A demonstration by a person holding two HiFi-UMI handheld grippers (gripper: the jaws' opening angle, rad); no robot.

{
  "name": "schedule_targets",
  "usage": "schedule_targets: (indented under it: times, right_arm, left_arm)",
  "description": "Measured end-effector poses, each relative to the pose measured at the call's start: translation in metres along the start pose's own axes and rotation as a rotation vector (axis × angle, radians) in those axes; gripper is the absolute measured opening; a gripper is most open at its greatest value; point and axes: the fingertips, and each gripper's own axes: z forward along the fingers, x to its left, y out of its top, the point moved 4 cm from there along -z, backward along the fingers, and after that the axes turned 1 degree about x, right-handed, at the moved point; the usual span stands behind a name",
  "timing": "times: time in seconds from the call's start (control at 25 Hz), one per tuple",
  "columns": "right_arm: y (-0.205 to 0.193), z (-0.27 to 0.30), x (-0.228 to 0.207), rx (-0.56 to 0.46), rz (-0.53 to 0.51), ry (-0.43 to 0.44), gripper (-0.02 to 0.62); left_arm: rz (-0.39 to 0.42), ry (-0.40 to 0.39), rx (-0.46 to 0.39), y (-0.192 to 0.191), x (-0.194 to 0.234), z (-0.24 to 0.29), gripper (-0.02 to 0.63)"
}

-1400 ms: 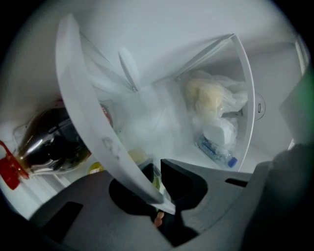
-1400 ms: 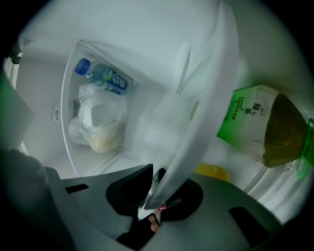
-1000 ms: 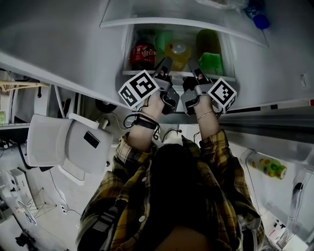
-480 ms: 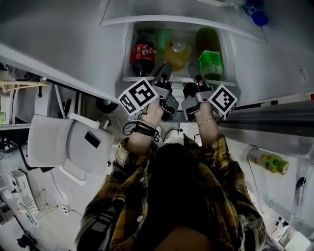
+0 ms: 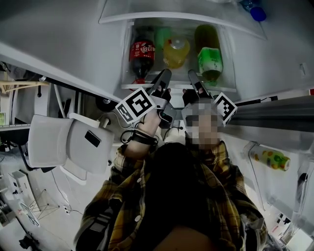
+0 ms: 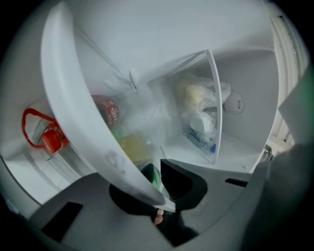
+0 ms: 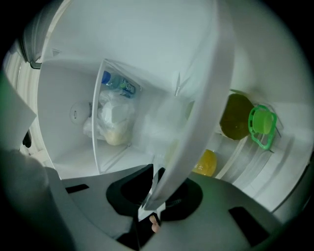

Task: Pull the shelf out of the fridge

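Observation:
The white fridge shelf [image 5: 179, 87] carries a cola bottle [image 5: 141, 51], a yellow bottle [image 5: 175, 51] and a green bottle [image 5: 210, 59], all lying down. My left gripper [image 5: 163, 78] is shut on the shelf's front rim [image 6: 83, 112], which runs between its jaws [image 6: 156, 188]. To its right, my right gripper [image 5: 194, 78] clamps the same rim [image 7: 206, 108] between its jaws [image 7: 156, 196]. The cola bottle's red cap [image 6: 51, 140] shows in the left gripper view. The green cap [image 7: 260, 122] and the yellow bottle [image 7: 206, 162] show in the right gripper view.
Deeper inside the fridge, a clear compartment holds a bag of food [image 6: 201, 117] [image 7: 113, 122]. A white chair [image 5: 64, 144] stands at my left. The open door at right carries a bottle [image 5: 267, 164]. A blue-capped bottle [image 5: 252, 7] sits at the top right.
Both grippers have drawn back toward me with the shelf rim in them. The shelf has slid outward, and the three bottles show more fully.

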Motion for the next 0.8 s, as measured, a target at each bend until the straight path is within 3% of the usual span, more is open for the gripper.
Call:
schedule_targets:
  times: [0.8]
  right_arm:
    - [-0.022,-0.045,0.017,0.001,-0.013,0.051,0.054]
  left_arm:
    - [-0.003,-0.06,0.002,-0.026,-0.015,-0.044,0.055]
